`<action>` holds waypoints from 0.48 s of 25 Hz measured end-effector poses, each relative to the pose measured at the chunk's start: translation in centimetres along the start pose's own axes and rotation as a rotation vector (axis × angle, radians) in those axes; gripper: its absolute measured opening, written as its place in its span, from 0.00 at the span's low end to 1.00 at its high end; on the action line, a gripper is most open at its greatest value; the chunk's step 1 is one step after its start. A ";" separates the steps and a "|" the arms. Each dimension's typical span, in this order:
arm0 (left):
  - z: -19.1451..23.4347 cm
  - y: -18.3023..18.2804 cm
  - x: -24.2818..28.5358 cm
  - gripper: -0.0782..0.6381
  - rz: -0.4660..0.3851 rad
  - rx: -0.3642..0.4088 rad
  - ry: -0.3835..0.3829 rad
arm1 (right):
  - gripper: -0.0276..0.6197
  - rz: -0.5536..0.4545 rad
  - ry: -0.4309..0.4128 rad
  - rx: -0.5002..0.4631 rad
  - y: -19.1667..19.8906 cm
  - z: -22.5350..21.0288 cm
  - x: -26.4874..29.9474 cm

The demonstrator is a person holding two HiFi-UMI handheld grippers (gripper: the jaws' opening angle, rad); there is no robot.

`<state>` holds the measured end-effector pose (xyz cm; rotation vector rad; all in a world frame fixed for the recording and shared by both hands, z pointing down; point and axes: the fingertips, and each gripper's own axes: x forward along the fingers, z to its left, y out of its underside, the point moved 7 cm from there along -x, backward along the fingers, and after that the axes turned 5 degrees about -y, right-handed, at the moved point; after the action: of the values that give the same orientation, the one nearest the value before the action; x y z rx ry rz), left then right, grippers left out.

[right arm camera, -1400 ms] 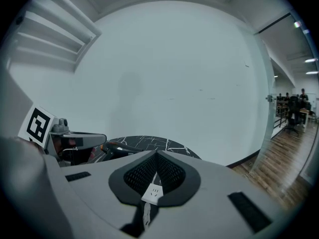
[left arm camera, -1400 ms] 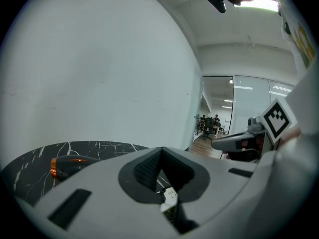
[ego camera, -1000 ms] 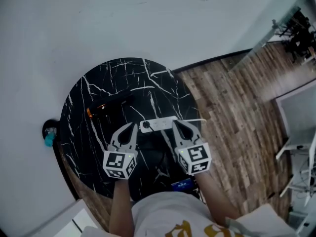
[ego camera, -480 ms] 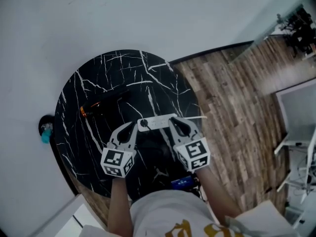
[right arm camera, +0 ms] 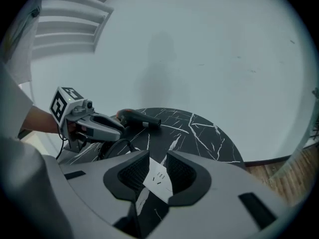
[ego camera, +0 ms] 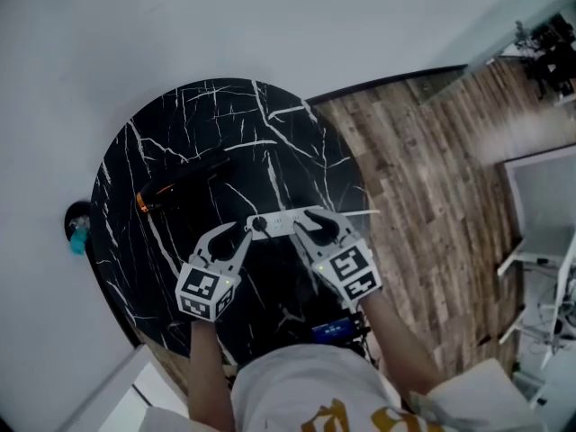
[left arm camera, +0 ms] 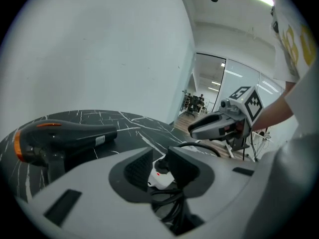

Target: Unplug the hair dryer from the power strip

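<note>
A black hair dryer [ego camera: 180, 185] with an orange back end lies on the left of the round black marble table [ego camera: 216, 115]. The same hair dryer [left arm camera: 60, 136] [right arm camera: 140, 118] also appears in both gripper views. A white power strip [ego camera: 286, 223] lies in front of me with a black plug [ego camera: 260, 226] in its left end. My left gripper [ego camera: 232, 238] hovers by that end, its jaws opening, and the plug [left arm camera: 162, 163] shows beyond them. My right gripper [ego camera: 310, 224] hangs over the strip's right part, jaws opening around the strip [right arm camera: 160, 179] without touching it.
The dryer's black cord [left arm camera: 169, 203] is coiled on the table near me. Wood floor [ego camera: 432, 196] lies to the right and a pale wall [ego camera: 270, 25] stands behind the table. A teal object [ego camera: 79, 238] sits on the floor at the left, and white furniture [ego camera: 540, 214] at the right.
Both grippers have sunk toward the power strip and tipped further down. Their jaws, shut in the earlier frames, now stand apart.
</note>
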<state>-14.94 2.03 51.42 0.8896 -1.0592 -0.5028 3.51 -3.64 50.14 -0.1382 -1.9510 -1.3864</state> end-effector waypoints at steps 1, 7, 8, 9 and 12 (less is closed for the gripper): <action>0.0 0.1 0.1 0.22 0.012 0.010 0.012 | 0.18 0.014 -0.015 -0.006 0.2 0.0 0.3; 0.2 0.9 1.3 0.27 0.114 0.157 0.052 | 0.28 0.134 -0.095 -0.059 1.4 -0.2 2.0; 0.2 0.9 1.6 0.28 0.136 0.186 0.061 | 0.30 0.157 -0.107 -0.075 1.6 -0.2 2.2; 0.0 0.9 1.9 0.28 0.156 0.215 0.073 | 0.32 0.179 -0.118 -0.093 1.8 -0.2 2.5; -0.4 0.8 2.8 0.28 0.198 0.291 0.106 | 0.37 0.230 -0.148 -0.154 2.4 0.0 3.2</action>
<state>-13.40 0.54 53.46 1.0415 -1.1261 -0.1356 2.30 -3.70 53.93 -0.5339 -1.8760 -1.4039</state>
